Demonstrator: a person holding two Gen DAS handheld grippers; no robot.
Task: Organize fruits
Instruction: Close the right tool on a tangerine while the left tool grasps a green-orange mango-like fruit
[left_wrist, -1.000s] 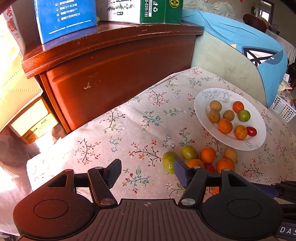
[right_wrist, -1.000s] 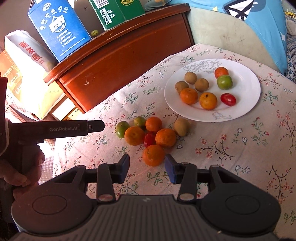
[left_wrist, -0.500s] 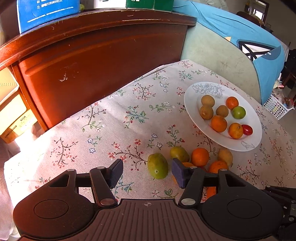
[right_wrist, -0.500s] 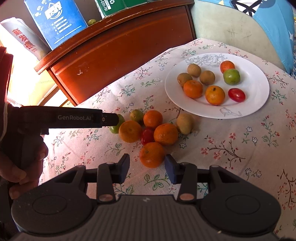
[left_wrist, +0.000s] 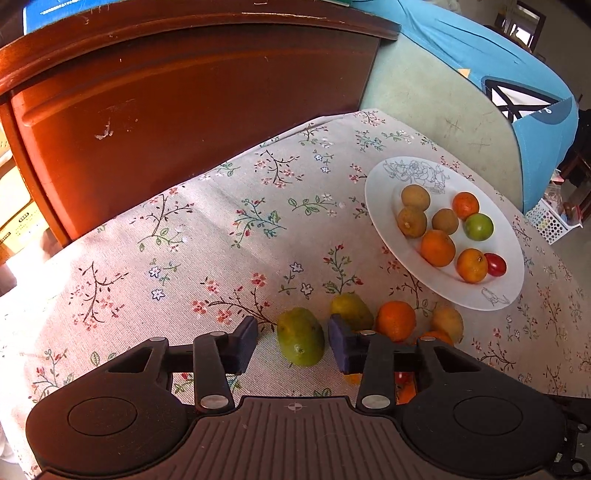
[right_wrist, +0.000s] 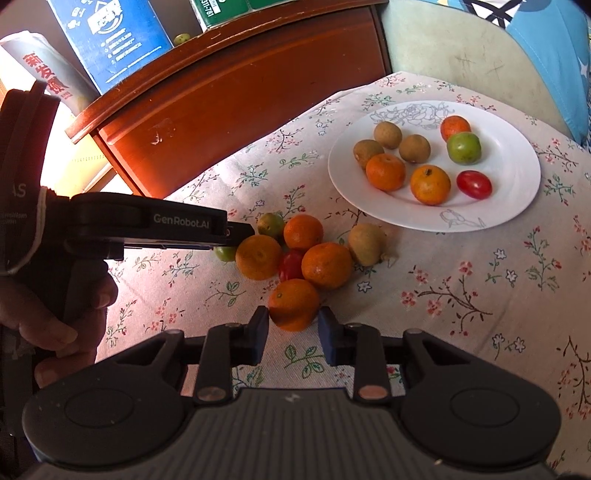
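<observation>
**Two grippers reach for fruit on the flowery cloth**

The right wrist view shows things the left wrist view cannot. It shows the person's left hand (right_wrist: 55, 295) holding the left gripper (right_wrist: 236, 236), whose tip pokes in from 9 o'clock at the far left of the fruit pile. It also shows a blue box (right_wrist: 110, 37) and a green box (right_wrist: 229, 11) on top of the wooden cabinet (right_wrist: 240, 92). The left wrist view shows a white basket with holes (left_wrist: 550, 221) far off at 3 o'clock.

The left gripper (left_wrist: 293, 341) is open wide. A green fruit (left_wrist: 301, 338) sits between its fingers, close to the right one; I cannot tell if they touch. There is a clear gap on the left side.

The right gripper (right_wrist: 291, 332) is open too. An orange (right_wrist: 293, 304) sits between its fingertips, very close on both sides. I cannot tell if the pads touch it.

Behind that orange, at 12 o'clock, lie more oranges, a small red tomato (right_wrist: 291, 264), a brown fruit (right_wrist: 365, 243) and a small green fruit (right_wrist: 271, 223), all bunched up.

The white plate (right_wrist: 513, 192) is at 1 o'clock. It has three oranges, three brown fruits, one green fruit and one red tomato on it.

Everything rests on a tablecloth (right_wrist: 461, 295) with little flowers. A pale green chair back (left_wrist: 424, 92) with a blue cloth (left_wrist: 517, 74) over it stands behind the table.
</observation>
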